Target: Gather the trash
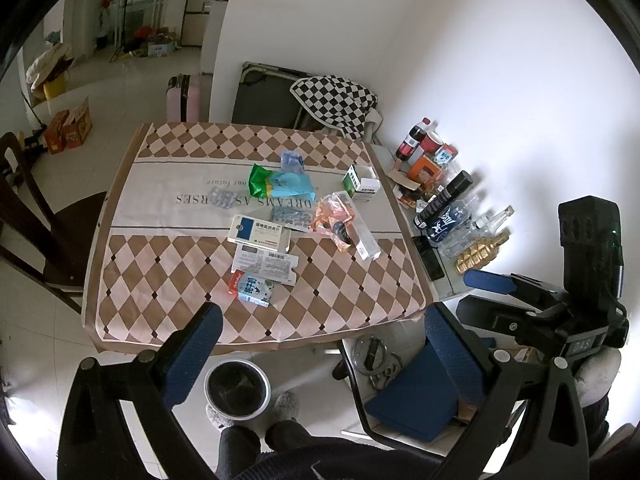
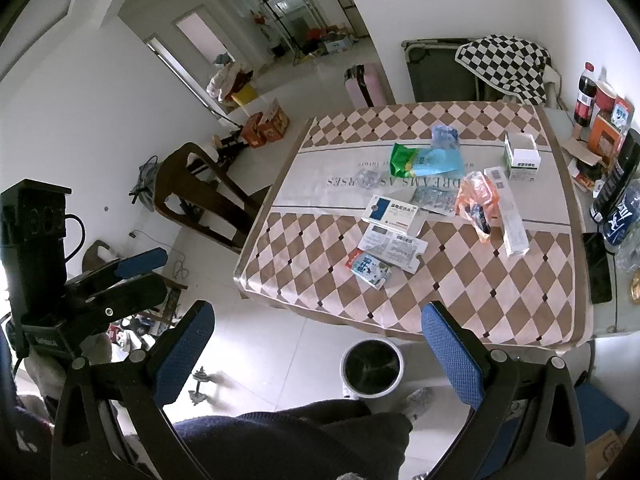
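Trash lies scattered on the checkered tablecloth (image 1: 168, 280) (image 2: 460, 292): a green and blue bag (image 1: 280, 182) (image 2: 428, 160), an orange plastic bag (image 1: 334, 216) (image 2: 476, 200), a blue-and-white medicine box (image 1: 258, 232) (image 2: 394, 212), a flattened milk carton (image 1: 254, 288) (image 2: 370, 266), blister packs and other cartons. A round metal bin (image 1: 238, 388) (image 2: 372, 366) stands on the floor at the table's near edge. My left gripper (image 1: 324, 344) (image 2: 148, 272) hovers open and empty above that edge. My right gripper (image 2: 320, 344) (image 1: 476, 296) is also open and empty, held beside the left one.
Bottles and cans (image 1: 444, 196) crowd a side table at the right, with a black phone (image 2: 598, 264). A dark wooden chair (image 2: 200, 196) stands left of the table. The person's dark-trousered legs (image 1: 260, 444) are next to the bin. A blue cushion (image 1: 416, 396) lies below.
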{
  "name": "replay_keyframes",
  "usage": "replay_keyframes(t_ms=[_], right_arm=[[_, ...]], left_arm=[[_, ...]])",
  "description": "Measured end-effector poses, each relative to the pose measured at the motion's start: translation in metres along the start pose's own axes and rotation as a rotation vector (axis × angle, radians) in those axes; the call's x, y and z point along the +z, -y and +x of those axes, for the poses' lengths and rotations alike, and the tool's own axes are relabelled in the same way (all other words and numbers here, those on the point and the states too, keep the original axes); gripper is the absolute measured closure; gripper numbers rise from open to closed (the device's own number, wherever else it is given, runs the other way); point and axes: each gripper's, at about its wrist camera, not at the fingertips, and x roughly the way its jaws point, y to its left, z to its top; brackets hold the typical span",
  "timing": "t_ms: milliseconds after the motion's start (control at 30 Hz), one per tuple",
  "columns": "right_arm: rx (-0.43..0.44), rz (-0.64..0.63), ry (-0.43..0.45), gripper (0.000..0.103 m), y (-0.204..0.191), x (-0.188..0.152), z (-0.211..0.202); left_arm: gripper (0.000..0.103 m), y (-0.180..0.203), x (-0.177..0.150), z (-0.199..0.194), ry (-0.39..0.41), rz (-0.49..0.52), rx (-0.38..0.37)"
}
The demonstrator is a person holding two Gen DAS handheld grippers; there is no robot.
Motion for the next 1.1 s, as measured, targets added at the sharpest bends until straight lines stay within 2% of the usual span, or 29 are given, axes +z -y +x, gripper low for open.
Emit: replay_keyframes(t_ms=[367, 467, 567, 633, 700, 800, 933, 1033, 1100], right_arm=[[-0.005, 0.01, -0.002, 0.0, -0.001, 0.0, 0.004], [-0.026, 0.051, 0.01, 0.0, 0.006, -0.003, 0.01], [-0.099, 0.161, 0.035, 0.0, 0.022, 0.0, 0.017], [-0.186, 0.247, 0.059, 0.0, 0.042, 0.01, 0.032], [-0.252, 0.312, 0.069, 0.0, 0.062, 0.012, 0.046], [-0.362, 0.398, 0.067, 0.0, 0.105, 0.022, 0.078], [-0.456, 0.476, -0.03, 0.0, 0.173, 0.048, 0.135], [-0.538, 0.447, -0.112, 0.0, 0.219, 0.076, 0.186], [-0.558, 0.42, -0.161, 0.0, 0.25, 0.094, 0.222]], left_arm=[[0.0, 0.006, -0.004, 0.002, -0.008, -0.003, 0.011], [0.0, 0.006, -0.005, 0.014, -0.011, -0.021, 0.112], [0.0, -0.001, -0.002, 0.04, -0.01, -0.049, 0.234], [0.0, -0.009, 0.002, 0.063, -0.025, -0.077, 0.301], [0.0, -0.03, 0.009, 0.092, -0.057, -0.118, 0.332], [0.0, -0.047, 0.012, 0.148, -0.156, -0.212, 0.362], [0.0, -0.069, 0.021, 0.22, -0.286, -0.372, 0.364], [0.0, -0.082, 0.031, 0.28, -0.376, -0.521, 0.327], [0.0, -0.084, 0.032, 0.316, -0.424, -0.618, 0.307]])
